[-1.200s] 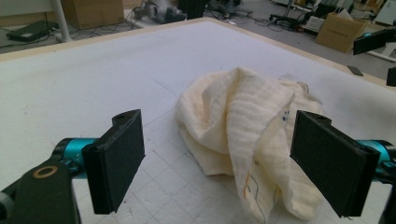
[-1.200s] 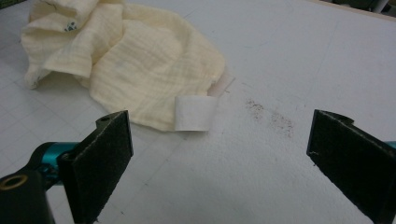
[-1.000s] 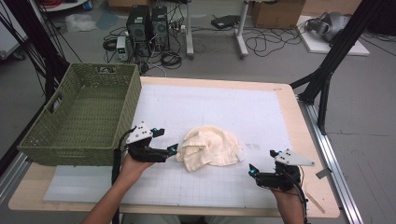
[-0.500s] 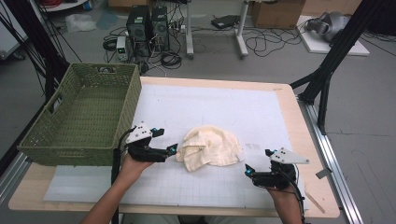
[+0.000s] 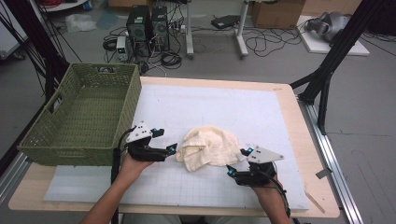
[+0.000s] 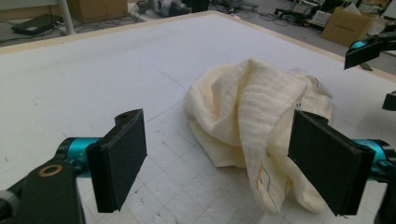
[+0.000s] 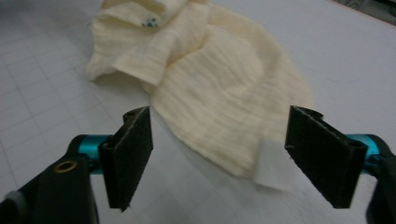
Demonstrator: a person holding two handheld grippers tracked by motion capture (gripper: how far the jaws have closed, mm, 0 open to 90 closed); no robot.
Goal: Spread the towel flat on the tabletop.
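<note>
right gripper [image 5: 235, 161] has advanced to the cream cloth's [image 5: 208, 147] near edge, jaws spread; left gripper [image 5: 169, 150] unmoved beside it, also spread. two-handed pickup appears imminent.

You find no readable text, labels, brands or numbers here; the cloth's [image 7: 196, 79] small white tag [image 7: 274, 169] looks blank.
</note>
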